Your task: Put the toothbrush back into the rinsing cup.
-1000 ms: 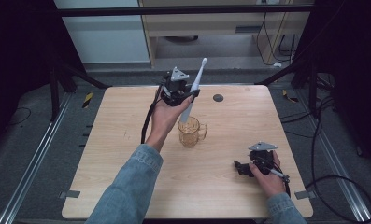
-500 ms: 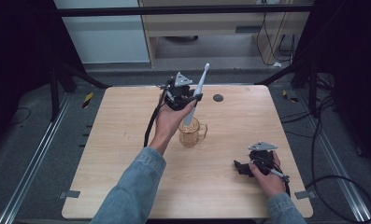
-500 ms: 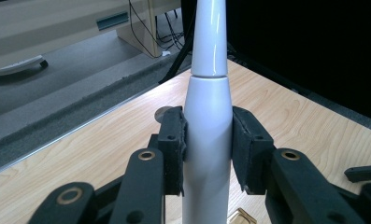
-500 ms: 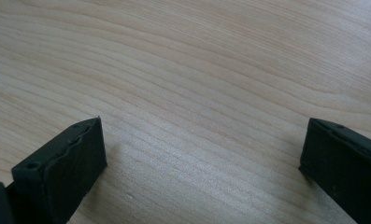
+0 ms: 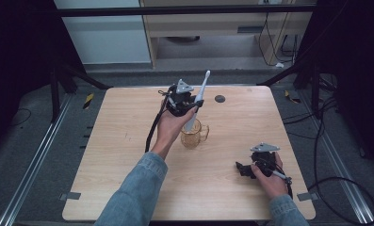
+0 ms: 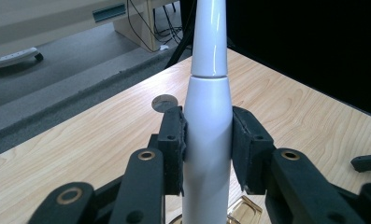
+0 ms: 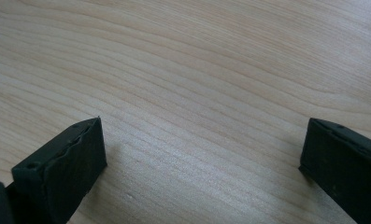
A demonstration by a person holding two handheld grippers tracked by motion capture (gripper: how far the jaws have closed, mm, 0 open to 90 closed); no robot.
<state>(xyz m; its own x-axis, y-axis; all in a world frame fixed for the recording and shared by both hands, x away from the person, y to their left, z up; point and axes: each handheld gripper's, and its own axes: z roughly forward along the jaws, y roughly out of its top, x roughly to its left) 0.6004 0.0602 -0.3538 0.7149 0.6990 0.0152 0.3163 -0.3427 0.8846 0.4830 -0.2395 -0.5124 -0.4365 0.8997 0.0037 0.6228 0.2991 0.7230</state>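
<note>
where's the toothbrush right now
In the high view the white toothbrush is clamped in the left gripper, tilted head-up, its lower end above the glass mug near the table's middle.

It looked like a lab or test room — a recording rig, not a home. A bare wooden table (image 5: 128, 141) stood on grey carpet (image 5: 34, 141), with metal floor rails (image 5: 31, 172) running past both side edges. Black curtains (image 5: 15, 47) closed in the sides, and loose cables (image 5: 326, 141) trailed over the floor — beyond the far edge stood plain pale cabinets (image 5: 199, 28).
</note>
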